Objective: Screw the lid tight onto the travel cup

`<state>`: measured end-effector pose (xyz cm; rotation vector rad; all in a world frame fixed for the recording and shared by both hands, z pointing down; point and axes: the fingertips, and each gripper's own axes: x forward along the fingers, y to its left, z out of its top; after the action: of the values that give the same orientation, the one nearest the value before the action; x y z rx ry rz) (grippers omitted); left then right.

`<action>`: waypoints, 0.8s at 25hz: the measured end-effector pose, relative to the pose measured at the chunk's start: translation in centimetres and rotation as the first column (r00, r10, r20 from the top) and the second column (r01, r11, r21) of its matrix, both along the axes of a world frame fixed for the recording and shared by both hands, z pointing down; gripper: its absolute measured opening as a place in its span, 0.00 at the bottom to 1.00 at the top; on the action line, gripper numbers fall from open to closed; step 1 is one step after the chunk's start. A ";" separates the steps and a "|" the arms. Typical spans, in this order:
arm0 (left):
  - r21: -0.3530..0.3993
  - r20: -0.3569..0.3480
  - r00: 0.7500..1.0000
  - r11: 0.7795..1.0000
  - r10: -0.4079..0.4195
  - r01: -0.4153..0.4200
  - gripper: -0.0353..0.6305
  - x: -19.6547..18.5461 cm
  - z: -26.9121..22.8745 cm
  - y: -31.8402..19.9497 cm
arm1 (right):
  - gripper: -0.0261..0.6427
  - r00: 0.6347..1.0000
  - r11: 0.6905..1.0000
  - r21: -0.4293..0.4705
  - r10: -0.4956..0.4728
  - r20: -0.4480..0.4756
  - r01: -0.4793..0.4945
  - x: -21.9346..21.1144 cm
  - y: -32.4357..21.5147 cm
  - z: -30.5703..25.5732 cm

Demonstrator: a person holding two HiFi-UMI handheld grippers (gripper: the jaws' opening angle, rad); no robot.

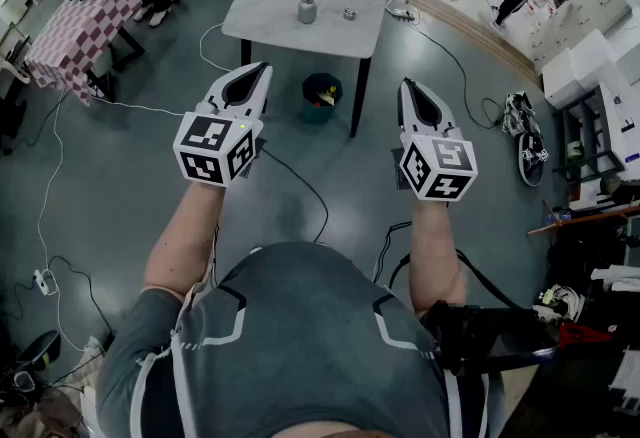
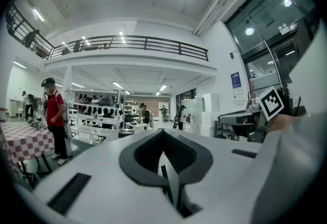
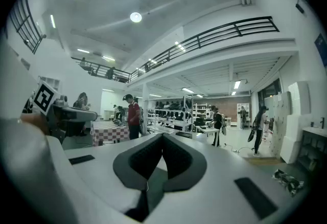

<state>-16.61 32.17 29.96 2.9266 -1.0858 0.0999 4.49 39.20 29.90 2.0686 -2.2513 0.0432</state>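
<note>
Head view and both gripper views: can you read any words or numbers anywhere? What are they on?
No text can be read.
Marker cubes: black-and-white square patterns, no letters.
Blue wall sign: too small and blurred to read.
Travel cup: too small to show any label.

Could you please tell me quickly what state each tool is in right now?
Left tool: closed, holding nothing.
Right tool: closed, holding nothing.

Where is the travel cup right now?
In the head view, the travel cup stands upright on the grey table at top centre, just left of the small lid.
</note>
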 end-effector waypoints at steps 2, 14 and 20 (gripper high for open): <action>0.001 0.007 1.000 1.000 -0.004 0.004 0.07 0.2 0.0 0.0 | 0.08 1.000 1.000 -0.003 0.003 0.002 -0.003 0.5 0.1 0.3; 0.012 0.028 0.999 0.999 -0.033 0.032 0.07 3.1 0.4 0.8 | 0.08 0.999 1.000 0.004 -0.030 0.039 0.029 2.9 1.0 0.9; 0.041 0.064 0.996 0.998 -0.058 0.056 0.07 5.4 1.0 1.4 | 0.08 0.999 0.999 0.023 -0.049 0.021 0.048 5.2 1.6 1.0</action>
<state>-11.16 33.59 30.96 2.9434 -1.1926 0.1768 9.72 40.81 30.94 2.0329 -2.3243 0.0373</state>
